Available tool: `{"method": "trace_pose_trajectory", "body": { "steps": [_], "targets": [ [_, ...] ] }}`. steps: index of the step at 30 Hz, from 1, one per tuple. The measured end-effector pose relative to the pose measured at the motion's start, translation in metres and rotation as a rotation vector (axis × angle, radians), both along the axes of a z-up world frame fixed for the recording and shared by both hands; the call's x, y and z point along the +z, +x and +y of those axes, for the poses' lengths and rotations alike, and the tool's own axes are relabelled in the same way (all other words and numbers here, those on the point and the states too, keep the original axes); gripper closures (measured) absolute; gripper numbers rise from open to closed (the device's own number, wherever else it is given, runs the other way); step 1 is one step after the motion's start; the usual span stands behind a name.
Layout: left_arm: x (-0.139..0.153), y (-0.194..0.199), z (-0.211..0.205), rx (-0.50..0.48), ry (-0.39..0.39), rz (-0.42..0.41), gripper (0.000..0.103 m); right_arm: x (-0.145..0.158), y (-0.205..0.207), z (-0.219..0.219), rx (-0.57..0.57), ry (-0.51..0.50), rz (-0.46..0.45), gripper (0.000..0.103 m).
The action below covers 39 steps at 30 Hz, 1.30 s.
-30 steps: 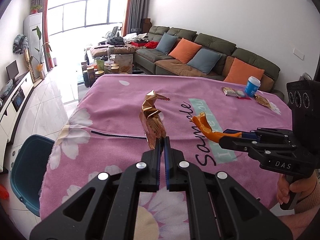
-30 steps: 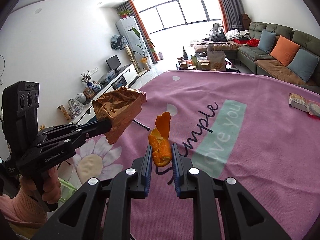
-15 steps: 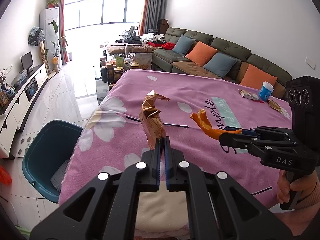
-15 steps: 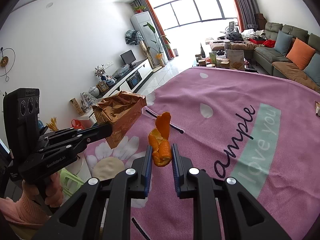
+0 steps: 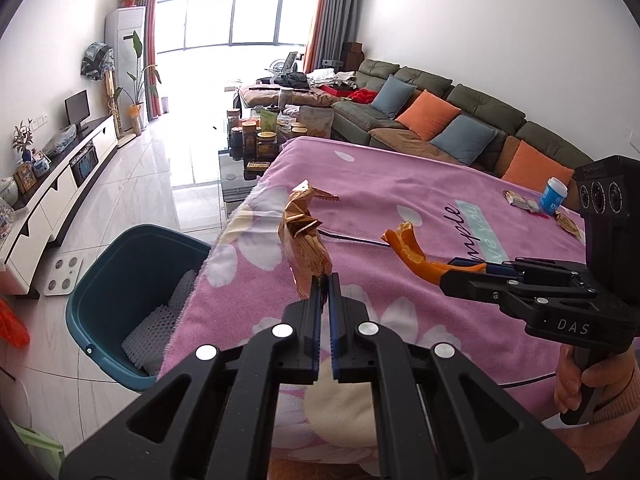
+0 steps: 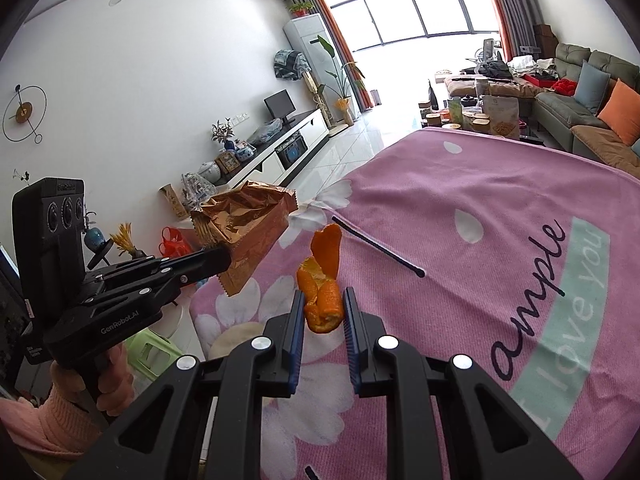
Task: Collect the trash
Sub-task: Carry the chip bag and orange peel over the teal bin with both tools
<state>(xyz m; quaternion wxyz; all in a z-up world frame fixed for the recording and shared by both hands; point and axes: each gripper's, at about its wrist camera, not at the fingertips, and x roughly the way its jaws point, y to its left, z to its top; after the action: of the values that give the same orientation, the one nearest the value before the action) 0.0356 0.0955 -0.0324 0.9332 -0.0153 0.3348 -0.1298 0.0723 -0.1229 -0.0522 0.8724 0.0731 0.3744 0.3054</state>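
Observation:
My left gripper (image 5: 325, 280) is shut on a crumpled copper foil wrapper (image 5: 304, 236) and holds it above the left edge of the pink cloth-covered table (image 5: 400, 192). The wrapper also shows in the right wrist view (image 6: 244, 228). My right gripper (image 6: 322, 308) is shut on a piece of orange peel (image 6: 322, 280), seen too in the left wrist view (image 5: 408, 248). A teal trash bin (image 5: 104, 280) stands on the floor left of the table, with white foam netting inside.
More wrappers (image 5: 520, 202) and a blue-and-white cup (image 5: 554, 196) lie at the table's far right. A sofa (image 5: 460, 128) is behind the table, a cluttered coffee table (image 5: 264, 136) beyond it, and a green stool (image 6: 150, 346) by the table corner.
Both grippers have swung left toward the table's left edge, still holding their items. The teal bin has come fully into the left wrist view.

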Motion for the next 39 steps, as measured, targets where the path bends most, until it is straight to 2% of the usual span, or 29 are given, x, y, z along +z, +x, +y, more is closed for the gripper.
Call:
{"method": "trace_pose_trajectory", "body": {
  "steps": [20,39],
  "targets": [
    [-0.003,-0.004,0.043,0.111,0.008,0.002,0.099,0.003,0.015,0.059,0.123,0.008,0.006,0.086],
    [-0.006,0.003,0.070,0.192,0.023,0.004,0.099,-0.002,0.033,0.092,0.180,0.006,0.031,0.086]
  ]
}}
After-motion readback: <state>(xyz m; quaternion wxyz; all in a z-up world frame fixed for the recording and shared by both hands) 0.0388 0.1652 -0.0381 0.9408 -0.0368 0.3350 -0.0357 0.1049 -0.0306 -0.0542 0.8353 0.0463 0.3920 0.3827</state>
